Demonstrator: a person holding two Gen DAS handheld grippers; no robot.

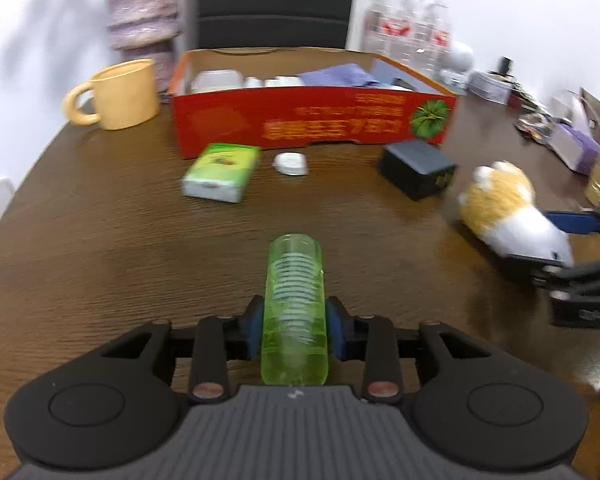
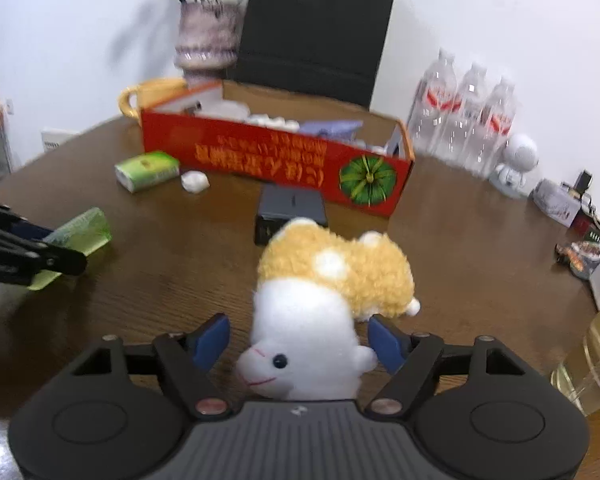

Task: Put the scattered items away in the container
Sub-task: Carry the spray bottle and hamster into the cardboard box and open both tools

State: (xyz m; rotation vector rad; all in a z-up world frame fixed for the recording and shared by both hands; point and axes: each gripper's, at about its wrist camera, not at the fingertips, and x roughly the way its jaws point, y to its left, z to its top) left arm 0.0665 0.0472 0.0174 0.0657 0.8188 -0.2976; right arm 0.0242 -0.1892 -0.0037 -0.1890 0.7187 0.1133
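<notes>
In the left wrist view, a yellow mug [image 1: 120, 94] is seen at the upper left of the frame on the dark wooden table [image 1: 100, 240], with a purple vase [image 1: 144, 12] behind it. To its right, across the upper middle, stands the red cardboard box [image 1: 312, 120], in which white items and a purple cloth [image 1: 340, 74] are already lying. Just before the box, a green packet [image 1: 222, 172], a small white case [image 1: 291, 164] and a black adapter [image 1: 418, 168] are spread on the table. At the lower middle, the left gripper [image 1: 294, 332] is clenched on a green translucent tube [image 1: 294, 308], which is held lengthwise between the blue pads [image 1: 254, 330] and points toward the box. At the right edge, the plush toy [image 1: 508, 212] is seen between the fingers of the right gripper [image 1: 556, 240]. In the right wrist view, the left gripper [image 2: 56, 258] with the tube [image 2: 82, 230] enters from the left edge. The packet [image 2: 148, 170] and white case [image 2: 195, 181] lie at the upper left, the box [image 2: 276, 160] at the upper middle, the adapter [image 2: 292, 210] just below it. At the lower middle, the orange-and-white plush toy [image 2: 324, 304] lies between the spread fingers of the right gripper [image 2: 300, 344]; whether the pads [image 2: 212, 340] touch it cannot be told. Water bottles [image 2: 464, 120] stand at the upper right.
</notes>
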